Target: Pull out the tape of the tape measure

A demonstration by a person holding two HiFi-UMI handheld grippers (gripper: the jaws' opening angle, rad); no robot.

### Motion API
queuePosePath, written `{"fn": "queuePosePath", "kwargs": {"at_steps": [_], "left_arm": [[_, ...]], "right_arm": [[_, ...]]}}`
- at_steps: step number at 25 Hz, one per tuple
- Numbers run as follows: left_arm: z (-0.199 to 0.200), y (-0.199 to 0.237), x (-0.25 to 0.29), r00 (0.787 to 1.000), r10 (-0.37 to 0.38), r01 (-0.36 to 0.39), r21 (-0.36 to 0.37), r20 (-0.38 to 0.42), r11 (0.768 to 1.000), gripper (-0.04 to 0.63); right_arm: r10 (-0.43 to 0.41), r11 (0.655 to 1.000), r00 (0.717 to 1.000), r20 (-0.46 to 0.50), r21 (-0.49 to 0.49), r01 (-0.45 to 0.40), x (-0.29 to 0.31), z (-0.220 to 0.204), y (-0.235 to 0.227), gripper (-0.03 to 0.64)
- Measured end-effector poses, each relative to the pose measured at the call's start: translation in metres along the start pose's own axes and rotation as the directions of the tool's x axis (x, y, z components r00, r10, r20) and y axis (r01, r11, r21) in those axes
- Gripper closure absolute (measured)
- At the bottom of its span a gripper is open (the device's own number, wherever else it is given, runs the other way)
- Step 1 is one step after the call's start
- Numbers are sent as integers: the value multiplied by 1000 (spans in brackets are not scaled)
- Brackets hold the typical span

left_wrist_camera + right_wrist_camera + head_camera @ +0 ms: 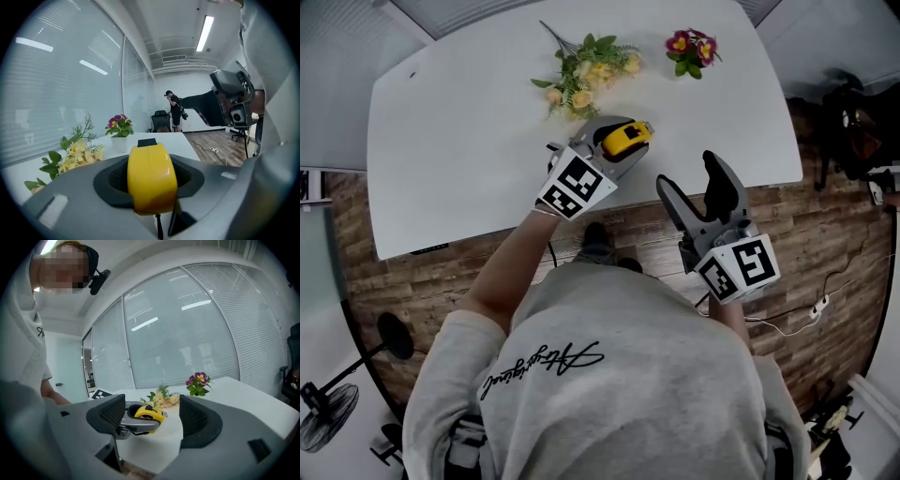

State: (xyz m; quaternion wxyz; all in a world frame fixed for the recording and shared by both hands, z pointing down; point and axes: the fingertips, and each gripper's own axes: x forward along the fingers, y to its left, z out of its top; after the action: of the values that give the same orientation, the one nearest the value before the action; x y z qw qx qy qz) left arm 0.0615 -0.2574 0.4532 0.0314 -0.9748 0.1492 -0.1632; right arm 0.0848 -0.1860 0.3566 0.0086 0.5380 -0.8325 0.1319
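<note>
The left gripper (pixel 617 142) is clamped on the yellow tape measure (pixel 151 176), its jaws pinching the case on both sides, over the white table (pixel 459 141) near the front edge. Behind it lie yellow flowers (pixel 586 75) and a purple potted plant (pixel 692 49). To the right, off the front edge, the right gripper (pixel 688 171) has its jaws spread, with nothing between the pads.

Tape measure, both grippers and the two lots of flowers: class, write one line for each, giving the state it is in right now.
Tape measure: clamped between the left jaws, no tape drawn out that shows.
Left gripper: shut on the tape measure.
Right gripper: open, empty.
Yellow flower bunch: lying flat on the table.
Purple potted flowers: standing upright.
</note>
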Motion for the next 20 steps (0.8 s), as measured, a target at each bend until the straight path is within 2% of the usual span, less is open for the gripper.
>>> {"fn": "queuePosePath", "kwargs": {"at_steps": [8,15,18,20], "left_arm": [[-4,-3,-6,994,-44,48,-36,104,998,417],[-14,4,-9,996,-53,62,-130,74,990,417],[-15,1,-10,995,-73,82,-131,68,988,419],[-11,-1,-13,993,-82,91,-106,89,990,419]], "right_arm": [[-9,1000,998,-63,-20,8,20,-20,1,310],[-29,1000,996,-80,-7,29,30,-28,-6,365],[-27,1000,994,-102,-10,26,38,-33,-12,400],[-9,1000,992,-124,15,11,46,-37,-15,403]]}}
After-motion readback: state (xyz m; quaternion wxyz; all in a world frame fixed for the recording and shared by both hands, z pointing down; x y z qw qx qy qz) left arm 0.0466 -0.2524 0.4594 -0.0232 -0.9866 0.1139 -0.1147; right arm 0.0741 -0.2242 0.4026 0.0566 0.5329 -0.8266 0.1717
